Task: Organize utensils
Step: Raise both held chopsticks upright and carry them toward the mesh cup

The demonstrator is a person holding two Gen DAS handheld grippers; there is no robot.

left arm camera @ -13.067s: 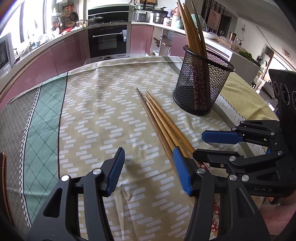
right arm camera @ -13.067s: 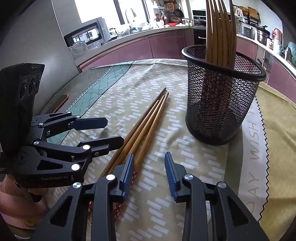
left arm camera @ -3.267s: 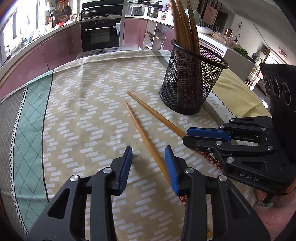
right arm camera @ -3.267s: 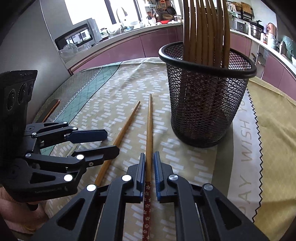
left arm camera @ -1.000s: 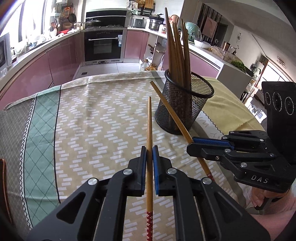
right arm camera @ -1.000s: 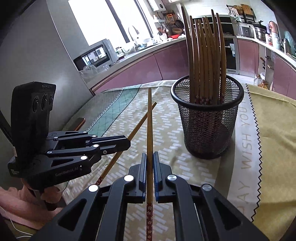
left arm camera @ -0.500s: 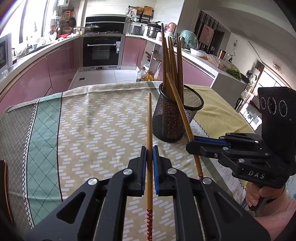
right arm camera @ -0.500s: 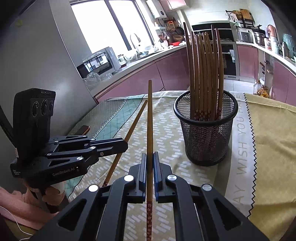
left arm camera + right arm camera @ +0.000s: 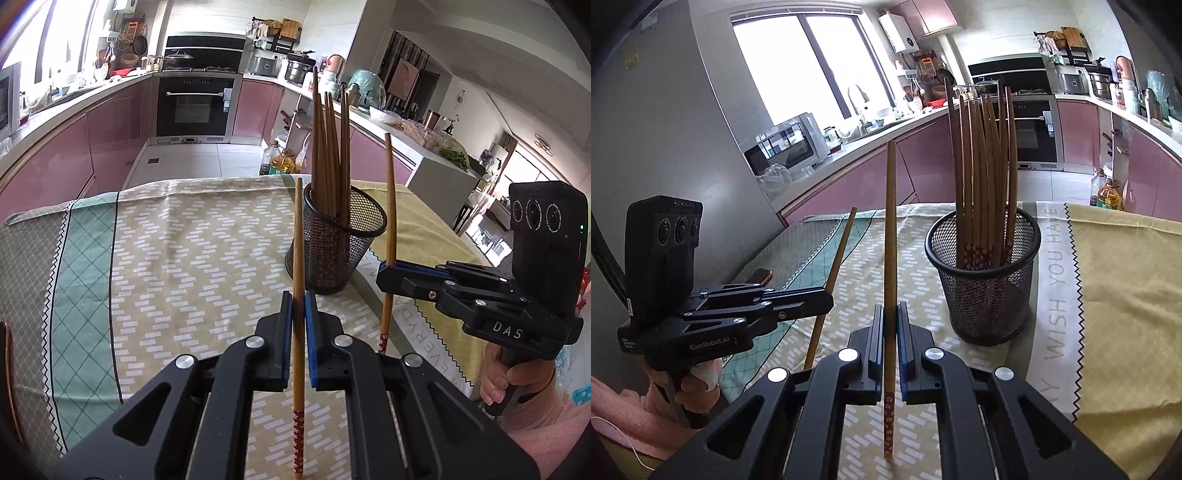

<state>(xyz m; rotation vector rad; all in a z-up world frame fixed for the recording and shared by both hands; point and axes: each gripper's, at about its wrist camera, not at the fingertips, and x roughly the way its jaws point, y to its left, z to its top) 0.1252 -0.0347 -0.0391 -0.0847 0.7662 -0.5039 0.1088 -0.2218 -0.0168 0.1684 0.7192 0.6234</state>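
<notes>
Above the tabletop [image 9: 207, 236]: both of my grippers are raised, each carrying one chopstick.
Left gripper [image 9: 299, 306]: fingers [image 9: 285, 332] clamped together on the left chopstick [image 9: 297, 258], gripped along its lower half; the patterned red end hangs below the fingers and the plain tip points up and away.
Right gripper [image 9: 891, 317]: fingers [image 9: 905, 332] clamped together on the right chopstick [image 9: 891, 229], held the same way, patterned end down.
Cross-check: from the left wrist view, my right gripper [image 9: 388, 271] holds its chopstick [image 9: 389, 206] near upright, just beside the holder's rim.
Mesh holder [image 9: 986, 284]: black, standing upright on the patterned tablecloth [image 9: 1119, 288], to the right of both held sticks.
Holder contents: a bundle of chopsticks [image 9: 982, 166] standing inside, patterned ends down.
Contact: neither held chopstick touches the holder.
</notes>
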